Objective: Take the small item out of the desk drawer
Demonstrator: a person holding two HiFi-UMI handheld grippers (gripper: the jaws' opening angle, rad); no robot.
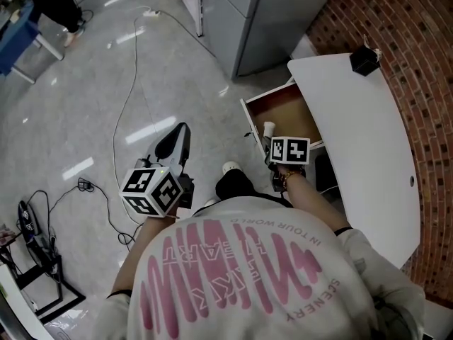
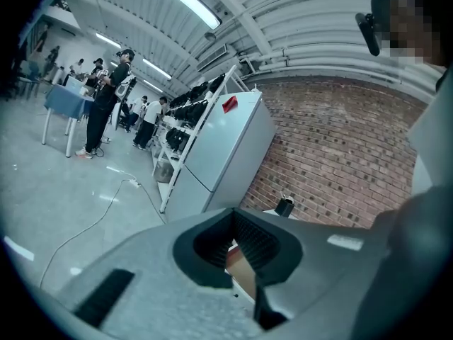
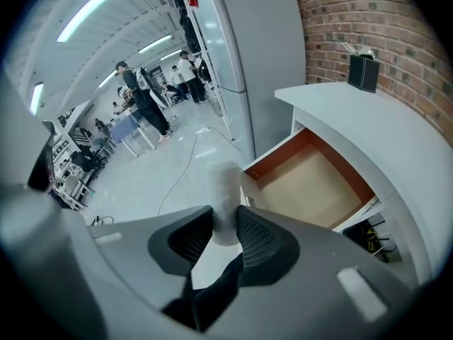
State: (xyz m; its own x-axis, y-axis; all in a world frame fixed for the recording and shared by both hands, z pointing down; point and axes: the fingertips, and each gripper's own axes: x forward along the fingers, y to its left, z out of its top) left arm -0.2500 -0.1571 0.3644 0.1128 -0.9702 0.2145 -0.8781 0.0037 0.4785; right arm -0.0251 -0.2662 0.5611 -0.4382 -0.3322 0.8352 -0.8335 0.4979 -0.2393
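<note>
White cylinder (image 3: pixel 225 190) between right fingers (image 3: pixel 259 241)

A grey cabinet (image 1: pixel 262 20) stands ahead of the right gripper (image 1: pixel 272 147), with a brick wall (image 1: pixel 417 34) and a small black box (image 1: pixel 365 61) to its right. A cable (image 1: pixel 125 105) trails beyond the left gripper (image 1: pixel 182 132), and a black stand (image 1: pixel 35 253) lies to that gripper's left.
</note>
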